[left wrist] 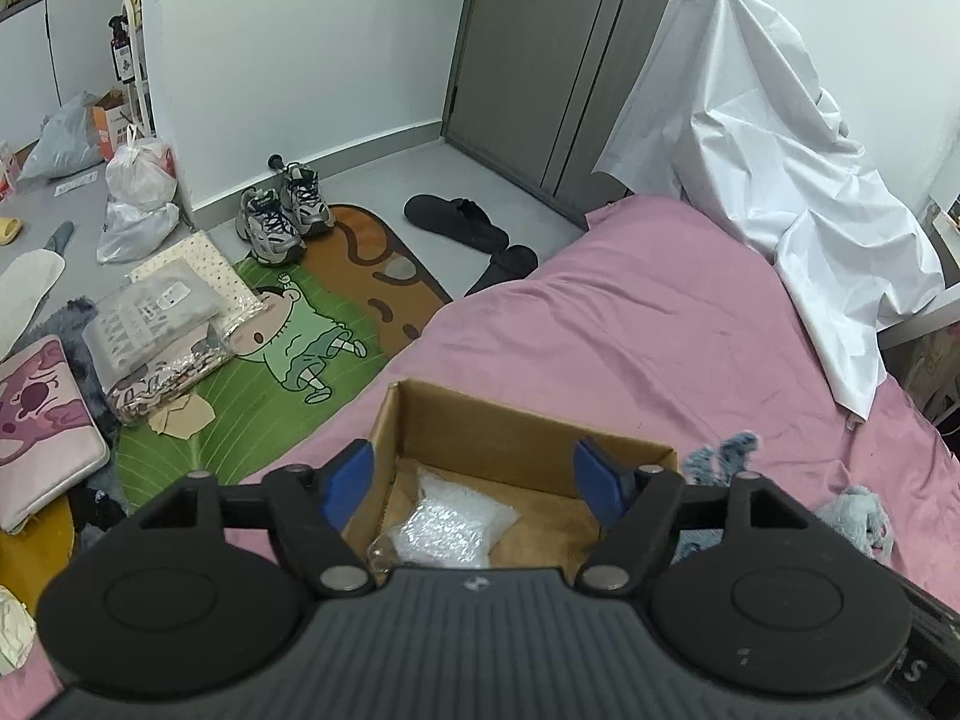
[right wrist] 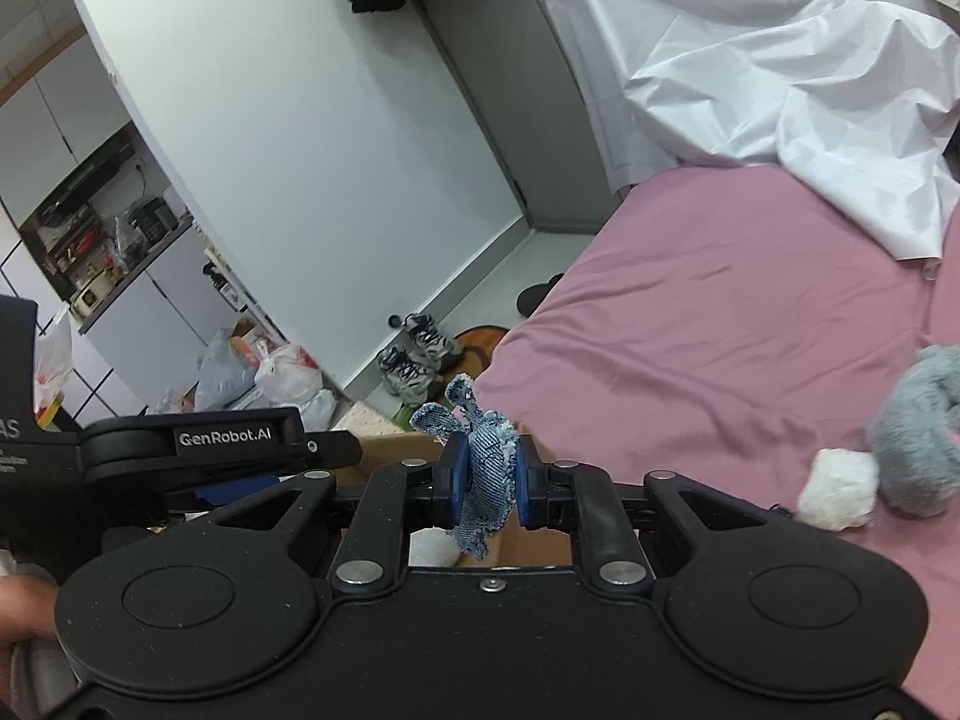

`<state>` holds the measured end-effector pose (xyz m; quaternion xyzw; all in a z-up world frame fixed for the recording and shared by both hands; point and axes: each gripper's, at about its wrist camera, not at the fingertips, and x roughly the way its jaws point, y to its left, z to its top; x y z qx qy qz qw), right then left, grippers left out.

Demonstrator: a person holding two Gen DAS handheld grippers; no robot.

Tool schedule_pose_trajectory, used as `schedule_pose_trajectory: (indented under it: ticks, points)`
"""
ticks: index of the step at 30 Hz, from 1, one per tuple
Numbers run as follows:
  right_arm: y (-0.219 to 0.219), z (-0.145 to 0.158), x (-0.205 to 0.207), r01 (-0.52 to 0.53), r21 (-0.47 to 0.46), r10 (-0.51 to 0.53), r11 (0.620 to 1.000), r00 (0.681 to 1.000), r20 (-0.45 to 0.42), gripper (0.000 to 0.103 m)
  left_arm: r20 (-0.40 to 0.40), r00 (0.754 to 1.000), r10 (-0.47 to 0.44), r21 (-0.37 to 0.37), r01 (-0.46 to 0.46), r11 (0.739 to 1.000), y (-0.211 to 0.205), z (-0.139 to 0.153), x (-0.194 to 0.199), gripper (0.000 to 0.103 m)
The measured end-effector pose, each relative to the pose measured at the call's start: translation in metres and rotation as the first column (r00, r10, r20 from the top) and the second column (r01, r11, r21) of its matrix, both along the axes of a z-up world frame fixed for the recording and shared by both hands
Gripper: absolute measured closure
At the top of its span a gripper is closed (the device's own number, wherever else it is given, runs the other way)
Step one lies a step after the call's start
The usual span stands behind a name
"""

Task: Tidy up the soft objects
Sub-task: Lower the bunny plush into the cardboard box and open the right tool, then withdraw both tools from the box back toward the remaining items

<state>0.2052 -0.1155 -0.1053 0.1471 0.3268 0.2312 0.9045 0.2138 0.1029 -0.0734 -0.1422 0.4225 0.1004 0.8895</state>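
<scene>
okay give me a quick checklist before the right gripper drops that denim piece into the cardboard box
1. Right gripper shut on the denim piece: ok.
2. Cardboard box open on top: ok.
3. Room left inside beside the plastic bag: ok.
4. Left gripper open and holding nothing: ok.
5. Left gripper out of the drop path: not ok, it hangs over the box opening.
6. Denim piece directly above the opening: cannot tell, the gripper body hides most of the box in the right wrist view.

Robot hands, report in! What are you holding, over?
Left gripper open over cardboard box, holding nothing. Right gripper shut on denim scrap. White bag already in box. Nothing in the way.
</scene>
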Motion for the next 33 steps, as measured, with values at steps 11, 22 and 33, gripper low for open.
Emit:
schedule_pose_trajectory:
  ticks: [11,22,33]
  points:
    - [0.024,-0.002,0.004,-0.008,-0.047,0.008,0.999,1.000,0.000,0.047,-0.027,1.000,0.013,-0.015,-0.013,1.000,0.013,0.001,-0.012,0.023]
    - [0.011,0.009,-0.011,0.012,-0.053,-0.010,0.999,0.999,0.037,0.031,-0.014,0.999,0.028,-0.028,-0.029,0.999,0.008,0.010,-0.028,0.023]
    - [-0.015,0.027,-0.027,0.014,-0.039,-0.012,0.999,0.999,0.047,0.021,0.017,0.998,0.060,-0.020,-0.060,0.998,-0.004,0.026,-0.048,0.019]
